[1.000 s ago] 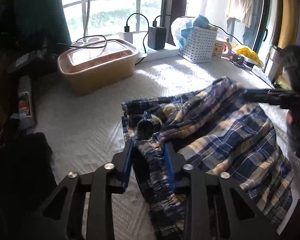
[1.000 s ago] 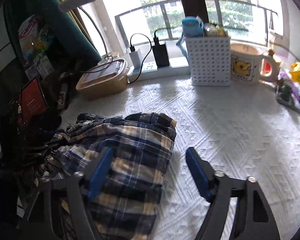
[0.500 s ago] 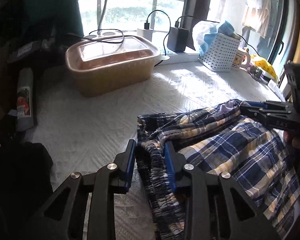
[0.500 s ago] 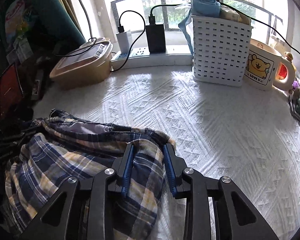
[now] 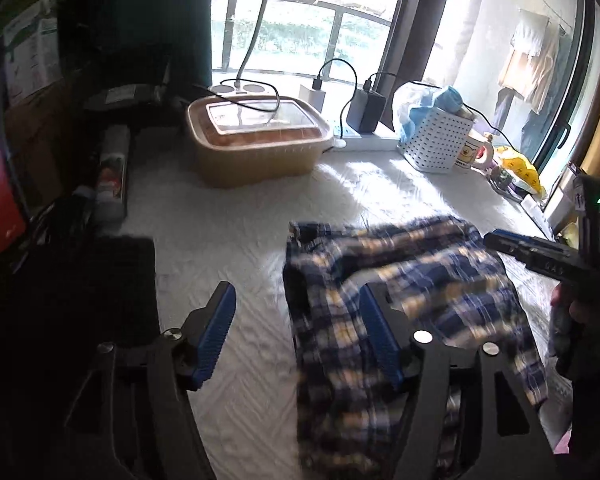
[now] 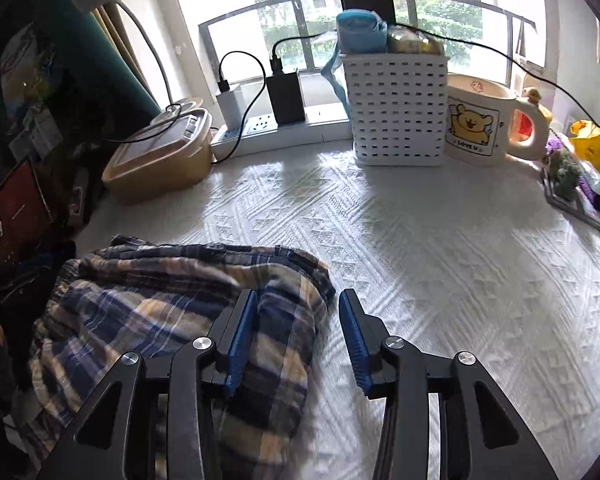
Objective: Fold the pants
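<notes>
Left gripper [image 5: 298, 336] was built of matte black linkage arms with silver round screw heads – its blue ribbed pads [image 5: 214, 336] were seen on both fingers. Right gripper [image 6: 298, 338] was made alike; in the left view a green light was lit on its black body.

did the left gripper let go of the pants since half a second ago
Yes. The left gripper has just been opening; its jaws now stand apart over the white tablecloth, with the plaid pants beside them, not pinched.

White quilted tabletop [image 6: 440, 248] under plaid pants [image 6: 160, 300]
</notes>
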`<state>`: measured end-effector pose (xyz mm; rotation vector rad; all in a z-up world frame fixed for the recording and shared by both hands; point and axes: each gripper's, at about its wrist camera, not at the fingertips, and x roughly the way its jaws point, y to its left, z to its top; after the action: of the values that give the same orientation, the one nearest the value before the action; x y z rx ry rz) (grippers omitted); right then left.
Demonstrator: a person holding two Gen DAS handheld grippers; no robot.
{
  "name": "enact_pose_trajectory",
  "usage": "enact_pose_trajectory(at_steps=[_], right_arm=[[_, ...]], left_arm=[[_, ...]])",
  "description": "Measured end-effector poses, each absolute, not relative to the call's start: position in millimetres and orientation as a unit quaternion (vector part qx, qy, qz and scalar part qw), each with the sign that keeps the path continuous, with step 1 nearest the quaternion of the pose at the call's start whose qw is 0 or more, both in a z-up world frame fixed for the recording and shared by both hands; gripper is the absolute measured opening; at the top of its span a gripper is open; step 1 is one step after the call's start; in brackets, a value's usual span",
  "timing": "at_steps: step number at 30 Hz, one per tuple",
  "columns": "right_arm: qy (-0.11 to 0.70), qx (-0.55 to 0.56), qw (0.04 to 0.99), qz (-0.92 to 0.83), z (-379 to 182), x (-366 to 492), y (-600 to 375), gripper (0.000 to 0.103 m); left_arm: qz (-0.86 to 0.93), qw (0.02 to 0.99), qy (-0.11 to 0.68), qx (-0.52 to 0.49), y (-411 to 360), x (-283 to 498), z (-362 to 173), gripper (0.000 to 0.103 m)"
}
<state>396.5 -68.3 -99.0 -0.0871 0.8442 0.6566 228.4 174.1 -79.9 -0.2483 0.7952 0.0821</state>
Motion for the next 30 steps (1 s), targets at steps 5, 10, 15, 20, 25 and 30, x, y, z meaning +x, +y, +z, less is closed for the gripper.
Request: enact_pose_trajectory(at_steps=[5,10,15,20,25,30], right_arm=[[0.4,-0.029,0.862,0.31,-88.9,377.5,-91.0,0.058],[0.417,-0.015,0.853,0.315,-94.8,355.4,-105.6,0.06],[0.439,-0.002,0.838,0.324,-107.9,337.7,-110.7,0.06],[0.448,0.021,0.831,0.329,-110.9,326.9,-121.4,0.06],[0.453,0.043,0.825,0.335,-108.6,330.3,-124.6,0.062],[0.464,0.075,0.803,0.365,-117.2,336.1,-111.6,0.064]], left_arm=[[0.027,0.91,0.394,-0.125,159.1,212.8,-88.8,0.068],[0.03,0.895,0.428,-0.119,150.0,213.8,-111.7,0.07],[0.038,0.887,0.442,-0.13,152.4,213.3,-120.3,0.071],[0.026,0.895,0.427,-0.124,147.7,197.6,-104.4,0.071],[0.001,0.895,0.414,-0.163,150.7,185.3,-96.0,0.071],[-0.01,0.891,0.413,-0.188,151.8,198.1,-108.7,0.071]])
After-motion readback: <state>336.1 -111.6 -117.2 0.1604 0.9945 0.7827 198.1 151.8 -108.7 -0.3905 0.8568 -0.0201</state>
